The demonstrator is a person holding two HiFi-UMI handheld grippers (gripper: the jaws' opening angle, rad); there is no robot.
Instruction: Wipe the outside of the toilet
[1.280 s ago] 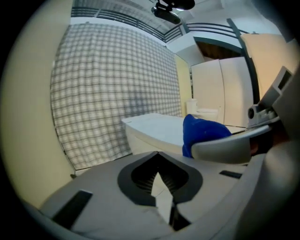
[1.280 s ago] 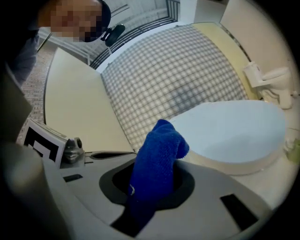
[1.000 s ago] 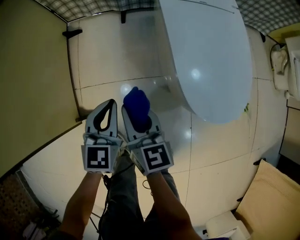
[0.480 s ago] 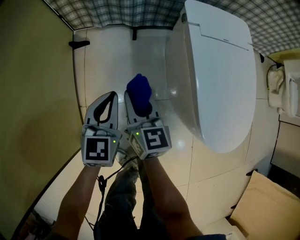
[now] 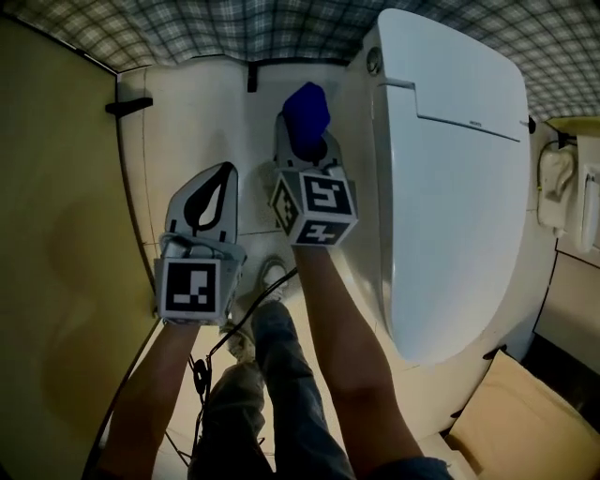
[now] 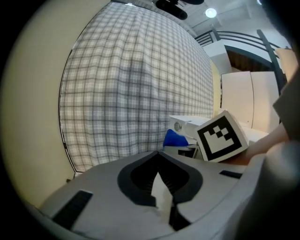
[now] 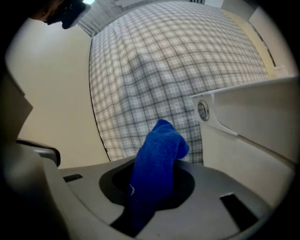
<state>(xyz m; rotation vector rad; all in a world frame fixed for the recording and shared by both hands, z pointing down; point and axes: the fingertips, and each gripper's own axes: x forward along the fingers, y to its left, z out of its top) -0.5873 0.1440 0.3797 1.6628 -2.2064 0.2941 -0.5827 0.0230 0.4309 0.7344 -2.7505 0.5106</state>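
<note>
The white toilet [image 5: 450, 187] fills the right of the head view, lid down, its tank end toward the plaid wall. My right gripper [image 5: 302, 142] is shut on a blue cloth [image 5: 306, 112] and is held out close beside the toilet's left side, near the tank. The right gripper view shows the blue cloth [image 7: 157, 159] standing up out of the jaws, with the toilet [image 7: 253, 126] and its round button [image 7: 202, 110] just to the right. My left gripper [image 5: 223, 172] hangs further back and left, shut, touching nothing. From the left gripper [image 6: 159, 157] the cloth [image 6: 174, 138] shows ahead.
A beige partition [image 5: 56, 234] runs along the left, with a black bracket [image 5: 131, 105] at its foot. A plaid wall [image 5: 234, 28] closes the far end. A wall fitting [image 5: 561, 178] and a cardboard box [image 5: 525, 412] are on the right. The person's legs and a cable [image 5: 262, 375] are below.
The right gripper has reached forward with the blue cloth, from beside the bowl up to the tank end. The left gripper has kept its place. The head view now takes in the tank.
</note>
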